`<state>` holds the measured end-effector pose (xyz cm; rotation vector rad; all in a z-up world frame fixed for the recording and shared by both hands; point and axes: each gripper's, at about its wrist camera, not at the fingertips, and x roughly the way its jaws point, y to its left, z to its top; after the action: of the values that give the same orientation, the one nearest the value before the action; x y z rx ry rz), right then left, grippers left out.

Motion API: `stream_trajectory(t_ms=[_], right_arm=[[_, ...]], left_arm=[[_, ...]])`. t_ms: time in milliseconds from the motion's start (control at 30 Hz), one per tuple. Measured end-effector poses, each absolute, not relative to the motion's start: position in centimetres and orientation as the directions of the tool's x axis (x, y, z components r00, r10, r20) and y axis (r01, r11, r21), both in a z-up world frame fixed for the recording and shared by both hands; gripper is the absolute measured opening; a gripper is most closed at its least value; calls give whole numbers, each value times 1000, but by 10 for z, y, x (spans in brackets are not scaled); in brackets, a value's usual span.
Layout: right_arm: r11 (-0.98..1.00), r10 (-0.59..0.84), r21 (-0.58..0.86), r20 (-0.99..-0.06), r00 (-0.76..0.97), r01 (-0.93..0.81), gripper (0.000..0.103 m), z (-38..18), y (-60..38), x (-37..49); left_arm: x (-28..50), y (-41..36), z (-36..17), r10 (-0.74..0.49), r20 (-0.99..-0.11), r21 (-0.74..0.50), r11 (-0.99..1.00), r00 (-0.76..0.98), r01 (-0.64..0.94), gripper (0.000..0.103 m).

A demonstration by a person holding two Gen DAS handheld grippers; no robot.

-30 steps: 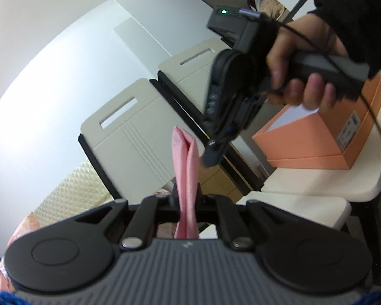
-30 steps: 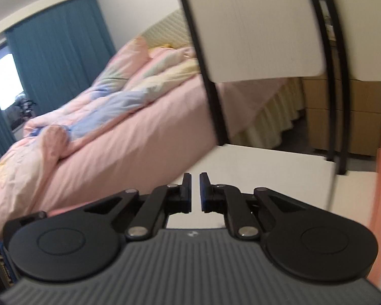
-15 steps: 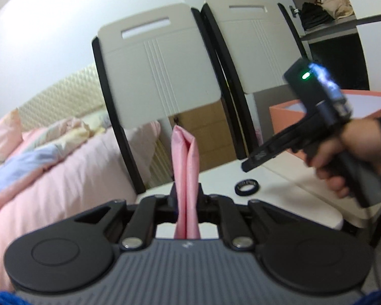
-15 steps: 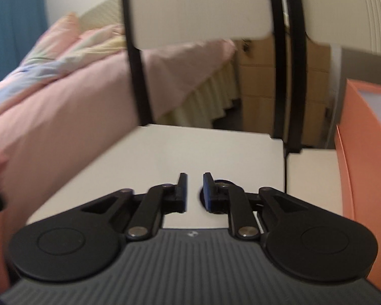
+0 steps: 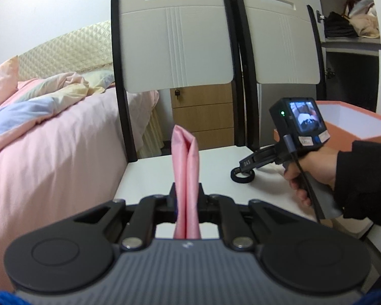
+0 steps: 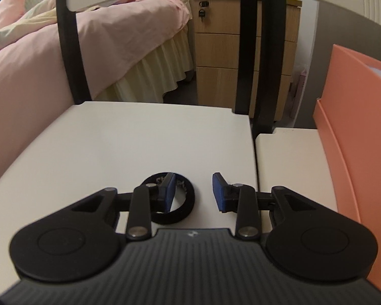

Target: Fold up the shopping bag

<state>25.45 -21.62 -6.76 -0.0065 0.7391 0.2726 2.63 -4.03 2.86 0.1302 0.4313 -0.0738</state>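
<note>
Two jaws: my left gripper (image 5: 186, 199) clamps the folded pink bag (image 5: 185, 178); my right gripper (image 6: 193, 192), just opening (nothing gripped), straddles a black ring (image 6: 176, 212) on the chair seat (image 6: 139, 139).

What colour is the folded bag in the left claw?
Pink: the folded bag shows best in the left wrist view.

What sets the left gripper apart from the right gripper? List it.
The left gripper is clamped on the folded pink fabric bag; the right gripper stands open and empty, its jaws having just opened. The left is held above the seat; the right is low over the black elastic ring. Both are black two-finger tools.
</note>
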Motion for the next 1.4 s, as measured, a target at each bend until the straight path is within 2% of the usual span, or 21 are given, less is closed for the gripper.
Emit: stream_trajectory(t_ms=[167, 233, 267, 300, 400, 567, 667, 767, 1000, 1133, 1267, 1400], right_arm=[[957, 260, 84, -674, 691, -278, 34, -70, -213, 252], [950, 280, 93, -675, 682, -297, 23, -69, -212, 251], [946, 294, 103, -676, 676, -308, 12, -68, -212, 250], [940, 311, 114, -673, 671, -321, 10, -66, -212, 249], [921, 364, 146, -654, 663, -362, 9, -58, -211, 244], [862, 481, 161, -562, 673, -481, 9, -22, -207, 215], [805, 551, 114, -508, 663, -582, 10, 1, -197, 186], [735, 591, -30, -461, 662, -677, 10, 18, -183, 150], [610, 711, -48, -407, 574, -791, 10, 39, -185, 109], [575, 766, 44, -381, 518, -817, 10, 45, -199, 107], [529, 828, 235, -354, 436, -815, 10, 43, -216, 118], [427, 901, 447, -280, 330, -786, 10, 36, -232, 131]], left_arm=[[26, -38, 30, -54, -427, 99, 989, 903, 106, 13], [26, -38, 30, -58, -430, 97, 989, 901, 110, 13], [26, -37, 30, -62, -432, 92, 989, 900, 112, 14], [26, -36, 31, -66, -435, 86, 990, 898, 114, 14], [26, -35, 32, -79, -433, 76, 989, 898, 123, 14], [23, -38, 32, -80, -425, 100, 986, 902, 135, 14], [20, -44, 31, -85, -415, 131, 980, 906, 152, 14], [18, -52, 29, -93, -408, 173, 969, 908, 177, 14], [21, -59, 23, -68, -420, 219, 960, 905, 173, 14], [20, -62, 21, -68, -422, 239, 954, 904, 183, 14], [19, -63, 20, -70, -419, 245, 952, 905, 186, 13], [17, -66, 20, -72, -405, 262, 946, 911, 192, 13]])
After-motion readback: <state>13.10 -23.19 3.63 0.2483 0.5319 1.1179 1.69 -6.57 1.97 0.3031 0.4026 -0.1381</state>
